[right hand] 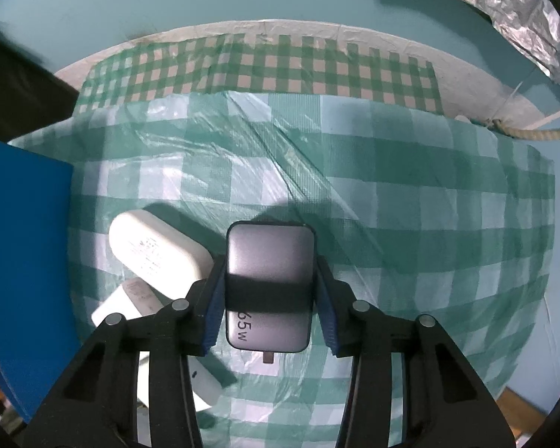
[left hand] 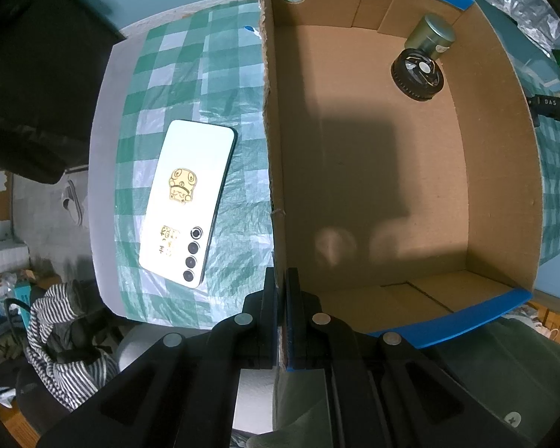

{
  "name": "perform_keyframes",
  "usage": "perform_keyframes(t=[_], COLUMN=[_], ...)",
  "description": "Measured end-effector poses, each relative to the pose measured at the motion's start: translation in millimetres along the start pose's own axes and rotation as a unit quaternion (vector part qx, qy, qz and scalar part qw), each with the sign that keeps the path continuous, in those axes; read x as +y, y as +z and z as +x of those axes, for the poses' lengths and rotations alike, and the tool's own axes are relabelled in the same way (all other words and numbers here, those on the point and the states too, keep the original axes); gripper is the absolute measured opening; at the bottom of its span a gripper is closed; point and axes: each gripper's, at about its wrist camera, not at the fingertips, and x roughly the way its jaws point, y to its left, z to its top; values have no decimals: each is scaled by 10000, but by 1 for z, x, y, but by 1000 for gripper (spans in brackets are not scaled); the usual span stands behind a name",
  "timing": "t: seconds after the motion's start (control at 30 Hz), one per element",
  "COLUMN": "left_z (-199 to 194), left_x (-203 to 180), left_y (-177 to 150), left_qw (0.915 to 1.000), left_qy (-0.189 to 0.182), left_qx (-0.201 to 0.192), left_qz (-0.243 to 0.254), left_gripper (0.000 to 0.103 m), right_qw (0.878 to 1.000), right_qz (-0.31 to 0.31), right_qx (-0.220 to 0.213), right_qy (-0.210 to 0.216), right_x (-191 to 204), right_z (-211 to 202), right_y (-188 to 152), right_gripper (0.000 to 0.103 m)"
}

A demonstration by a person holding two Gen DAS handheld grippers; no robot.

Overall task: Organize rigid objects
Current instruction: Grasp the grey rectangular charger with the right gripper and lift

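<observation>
Worktop (left hand: 104, 156): pale surface, covered by a green-and-white checked plastic cloth (left hand: 175, 86); the same cloth is seen wrinkled in the right wrist view.
Cardboard box (left hand: 504, 171): open-topped, blue outside, brown inside, set on the cloth; its blue outer wall is seen at the left edge of the right wrist view.
Box contents: a metal tin (left hand: 431, 35) and a black round part (left hand: 417, 74) touching it, both in the far right corner; the rest of the floor is bare.
Smartphone (left hand: 188, 201): laid face down on the cloth just beside the box's left wall, white back with gold stickers, camera lenses toward the near end.
Grey 65 W charger (right hand: 268, 283): flat on the cloth, outside the box, prongs pointing toward the camera.
White chargers: one (right hand: 156, 252) just left of the grey one, a second (right hand: 127, 300) partly under it.
Left tongs (left hand: 281, 287): together, clamped on the top edge of the box's left wall.
Right tongs (right hand: 268, 300): pointed down, blue pads (right hand: 214, 308) at both sides of the grey charger; whether the pads press on it cannot be told.
</observation>
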Motion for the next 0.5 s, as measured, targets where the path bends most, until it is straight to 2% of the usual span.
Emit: perform_keyframes(t=[0.5], left_z=[1], left_x=[0], left_y=[0], left_qw=[10000], left_qy=[-11], left_qx=[23], left_qz=[46], left_gripper=[3], right_qw=[9997], right_qz=[-85], right_qx=[75], right_qy=[-229], right_x=[3], right_z=[8], right_y=[1], right_gripper=[41])
